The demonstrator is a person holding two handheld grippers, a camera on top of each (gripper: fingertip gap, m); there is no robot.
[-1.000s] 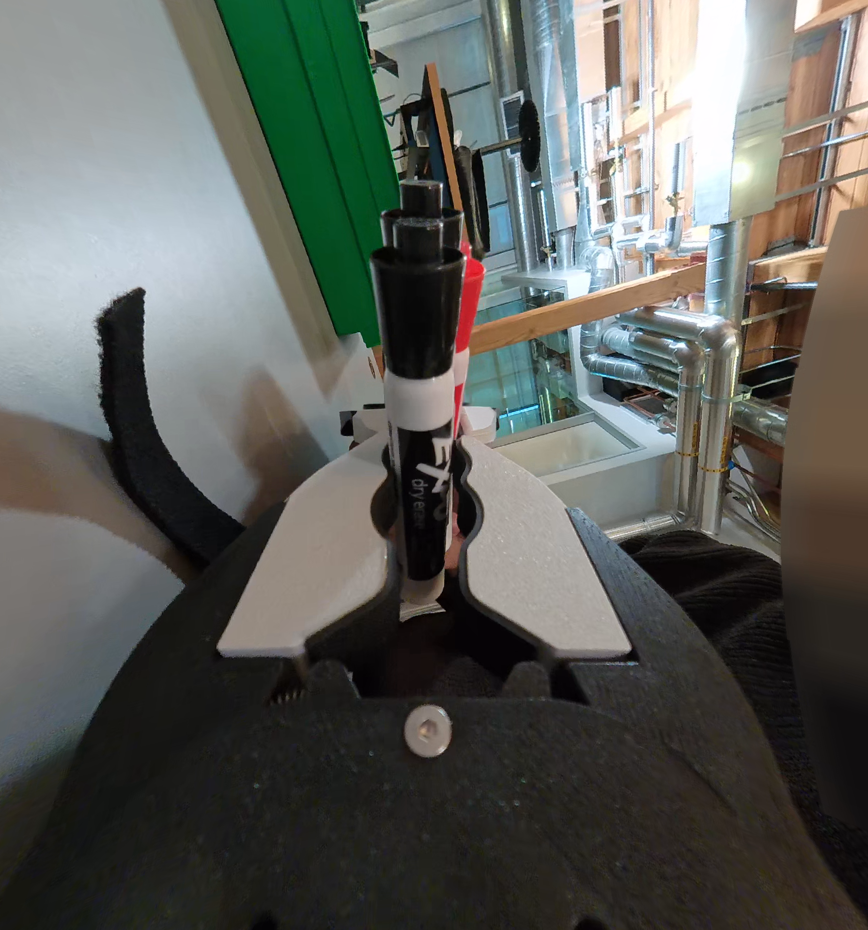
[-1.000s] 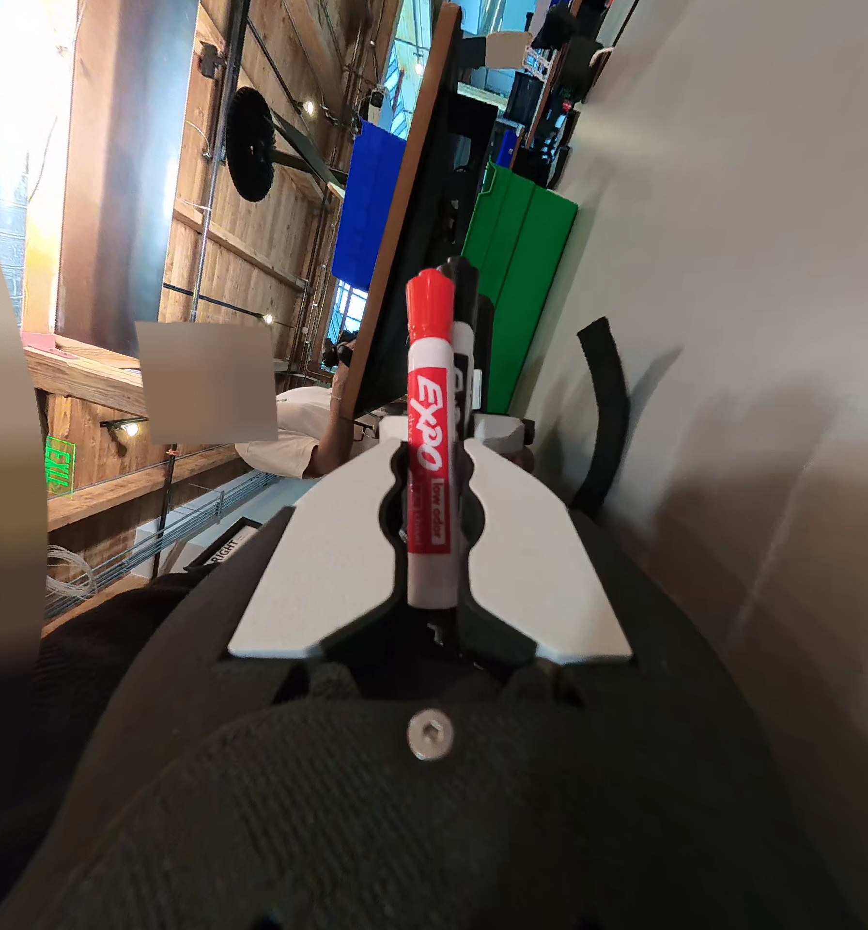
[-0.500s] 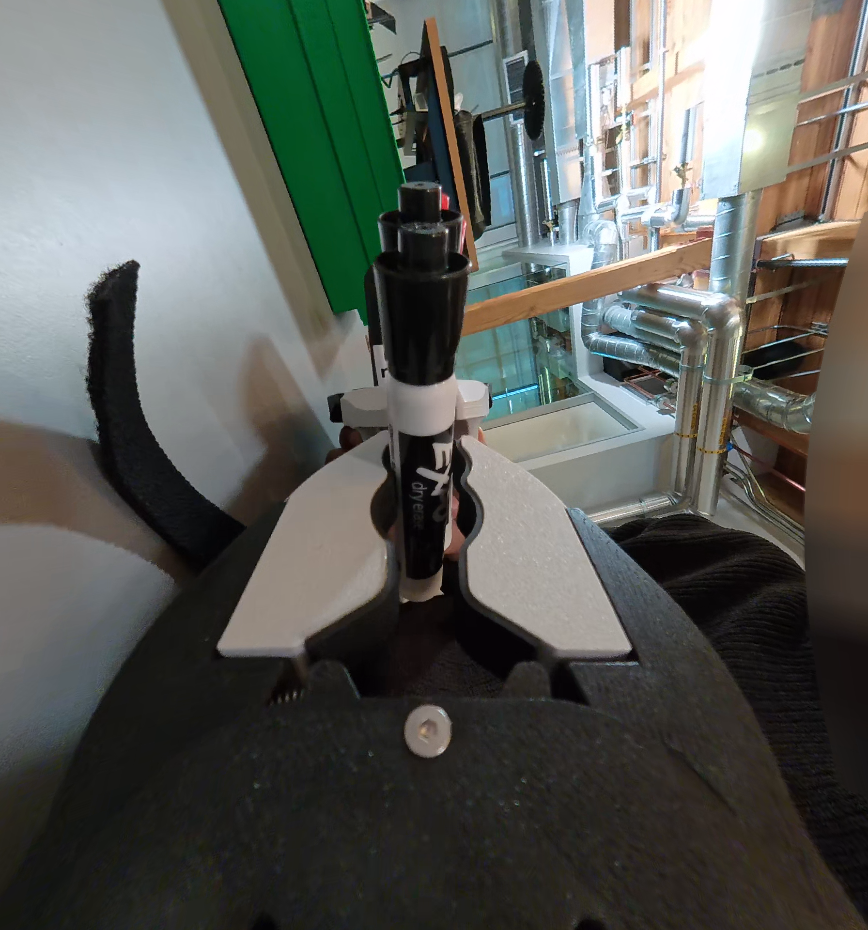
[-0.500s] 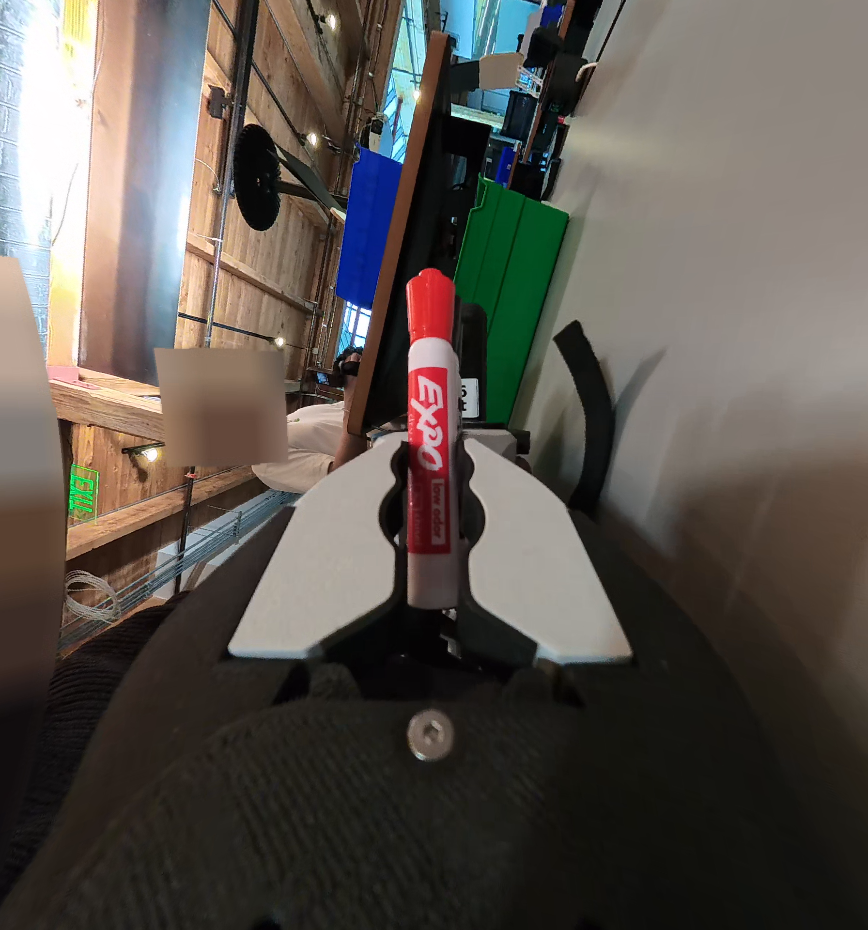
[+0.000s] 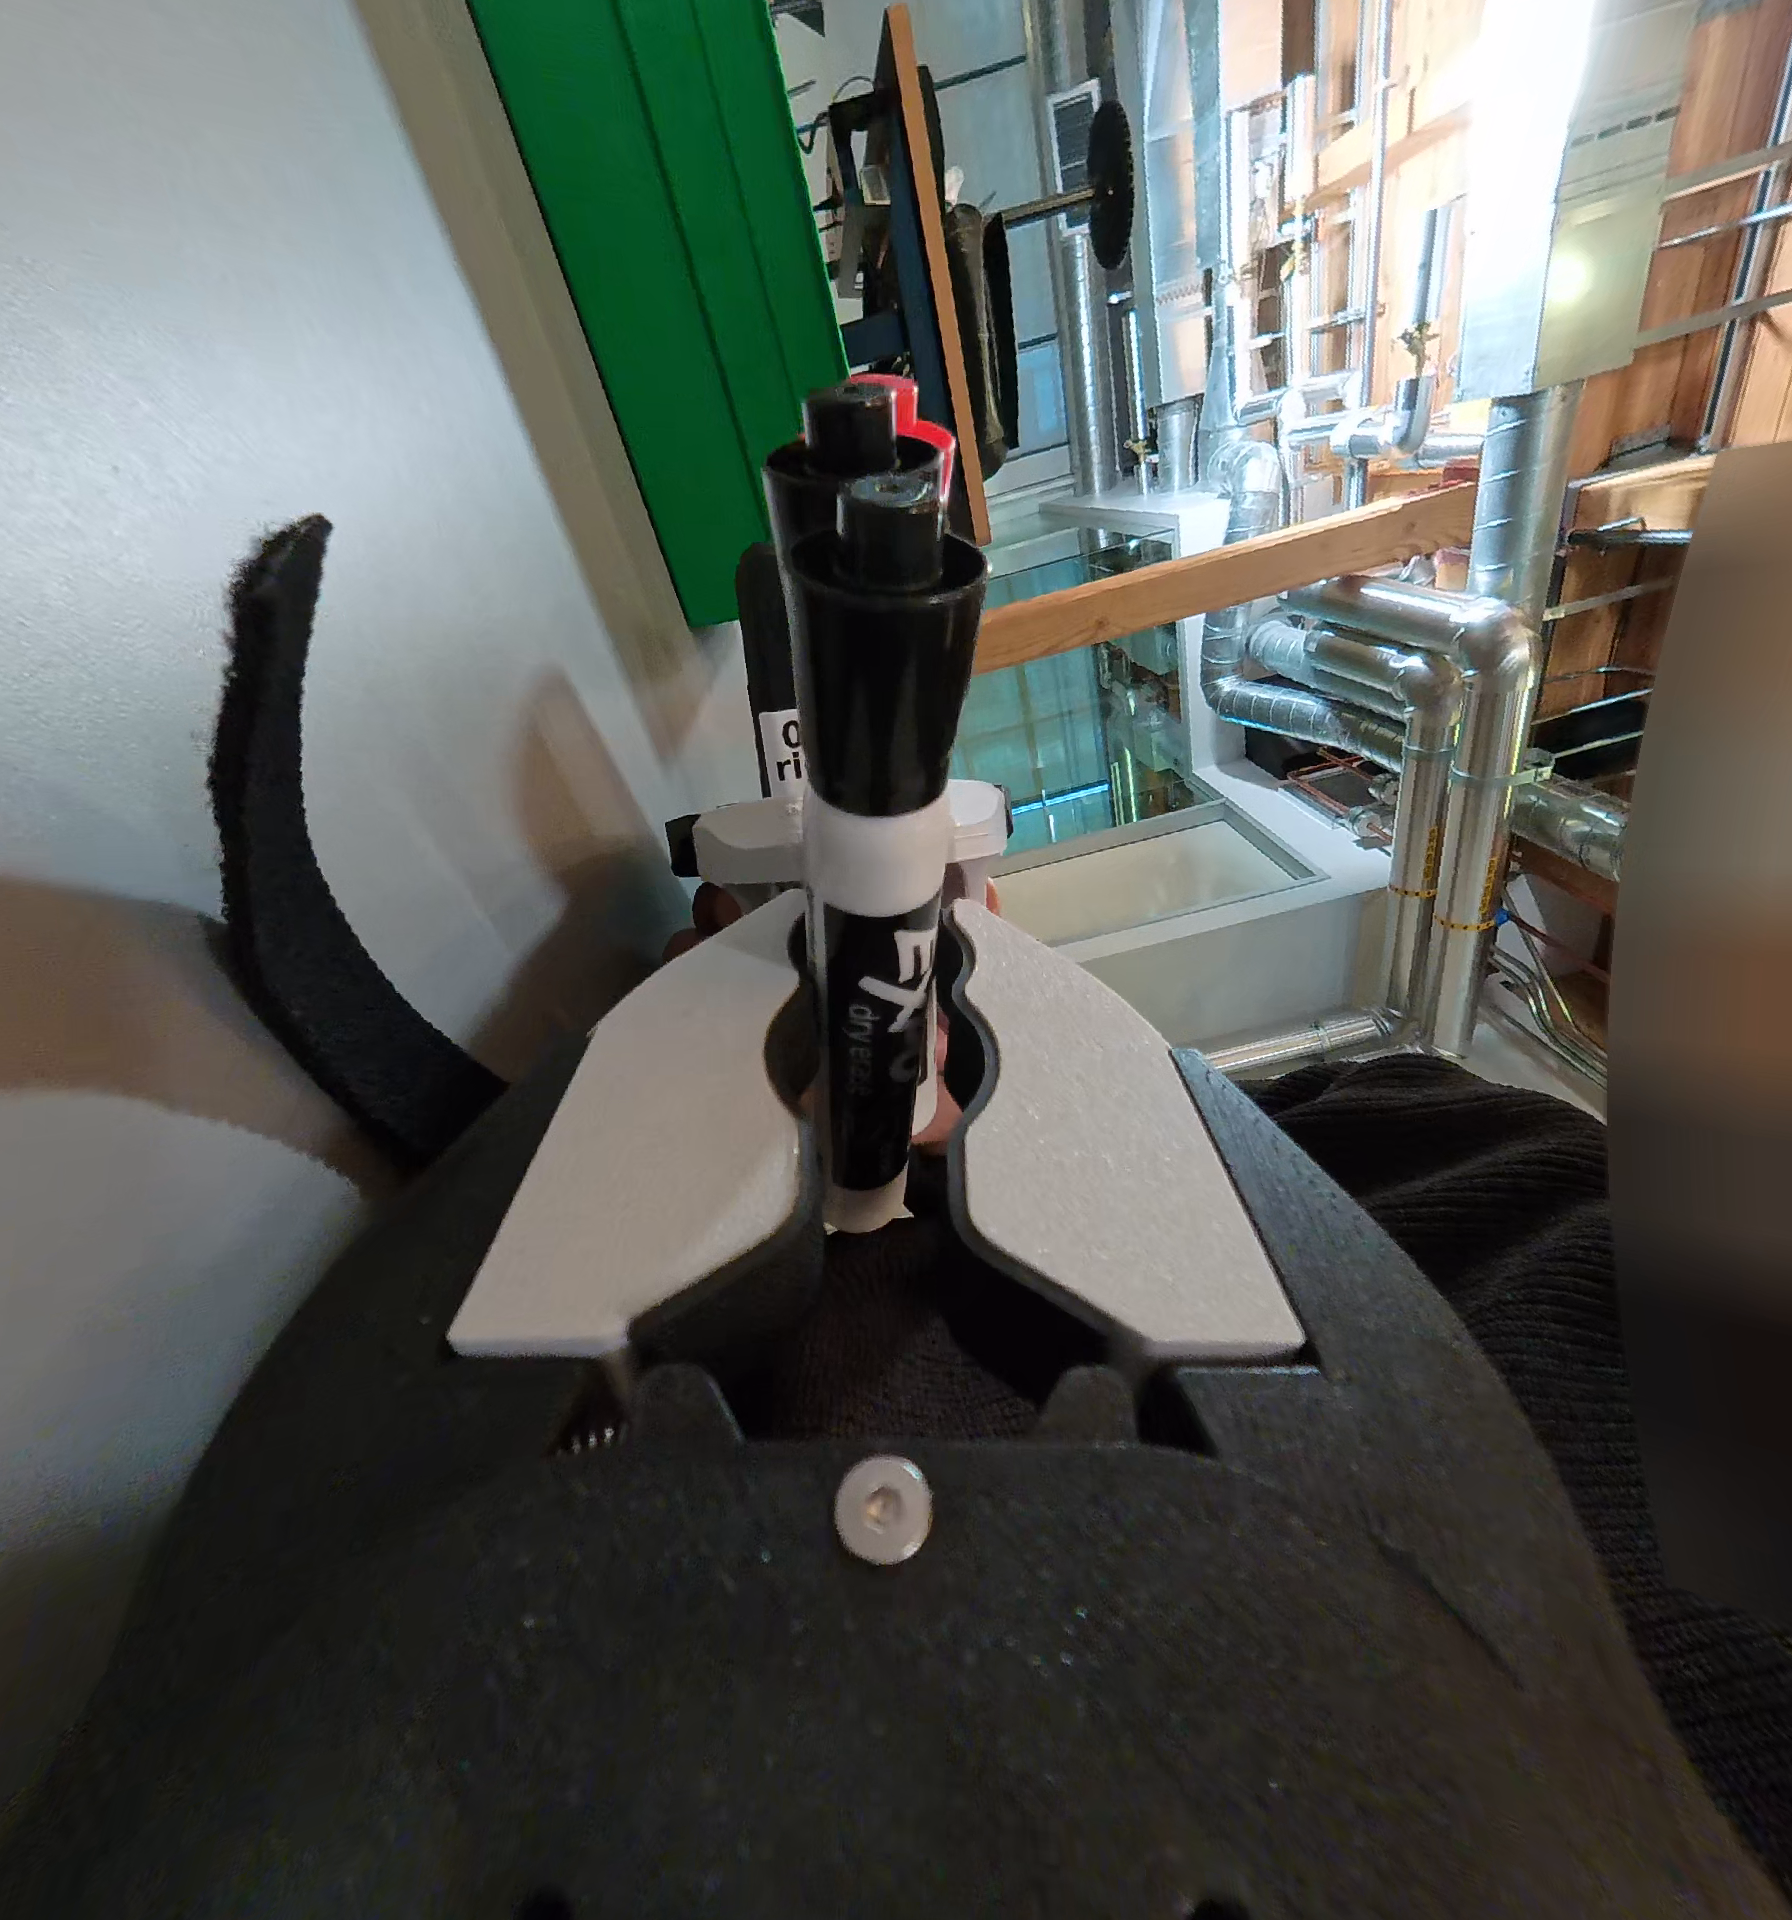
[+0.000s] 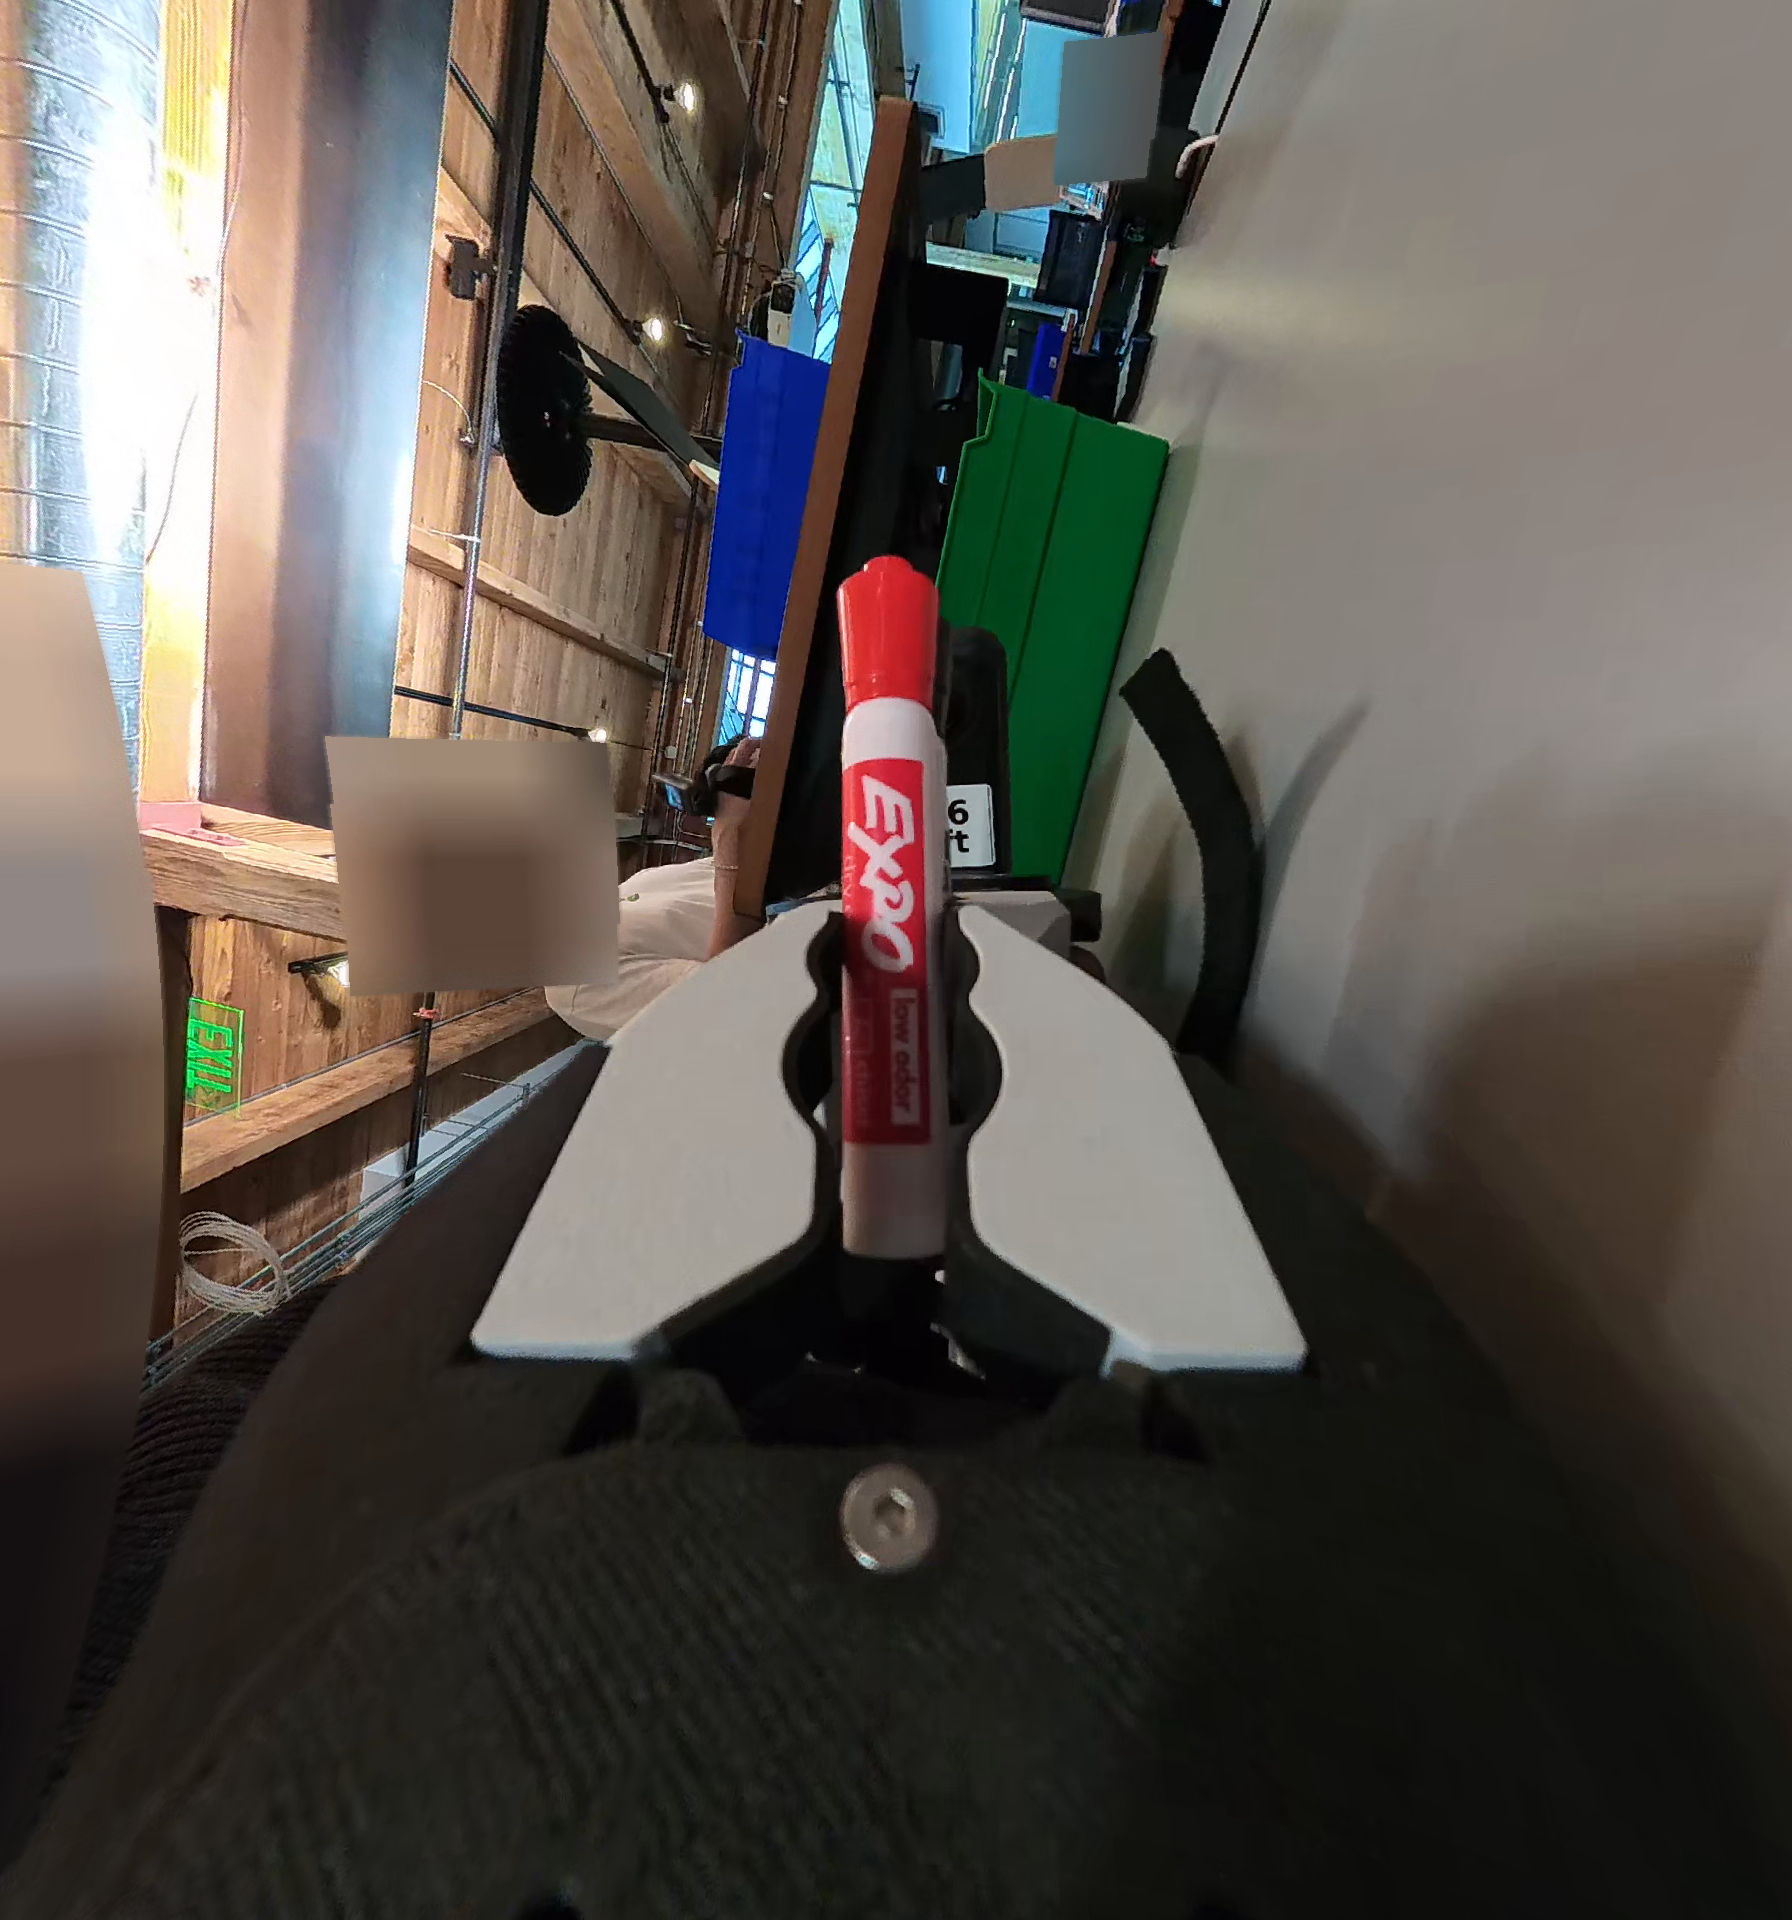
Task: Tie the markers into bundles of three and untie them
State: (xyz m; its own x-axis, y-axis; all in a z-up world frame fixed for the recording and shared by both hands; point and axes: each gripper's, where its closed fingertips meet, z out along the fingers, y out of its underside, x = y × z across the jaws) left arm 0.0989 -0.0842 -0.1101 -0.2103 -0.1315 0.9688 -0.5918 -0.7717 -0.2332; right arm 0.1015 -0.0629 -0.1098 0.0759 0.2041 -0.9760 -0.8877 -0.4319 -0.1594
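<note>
A bundle of markers is held between my two grippers, one at each end. In the left wrist view, my left gripper [image 5: 876, 997] is shut on the black markers [image 5: 876, 707], with a red marker's end [image 5: 897, 400] showing behind them. The right gripper [image 5: 850, 831] shows just beyond. In the right wrist view, my right gripper [image 6: 892, 997] is shut on the red marker [image 6: 887, 883], with dark markers hidden behind it. A black hook-and-loop strap [image 5: 279, 831] curls up off the white table [image 5: 144, 312]. It also shows in the right wrist view [image 6: 1209, 831].
A green bin [image 5: 684, 260] stands at the table's far edge and also shows in the right wrist view [image 6: 1058, 623]. A blue bin [image 6: 767, 499] and a wooden-edged board [image 6: 830, 468] stand behind. A person in white [image 6: 653, 935] sits in the background. My left and right fingertips are right by each other.
Both grippers have shifted and tilted a little with the bundle, and the red marker's end now shows above the black ones. Both grips are unchanged.
</note>
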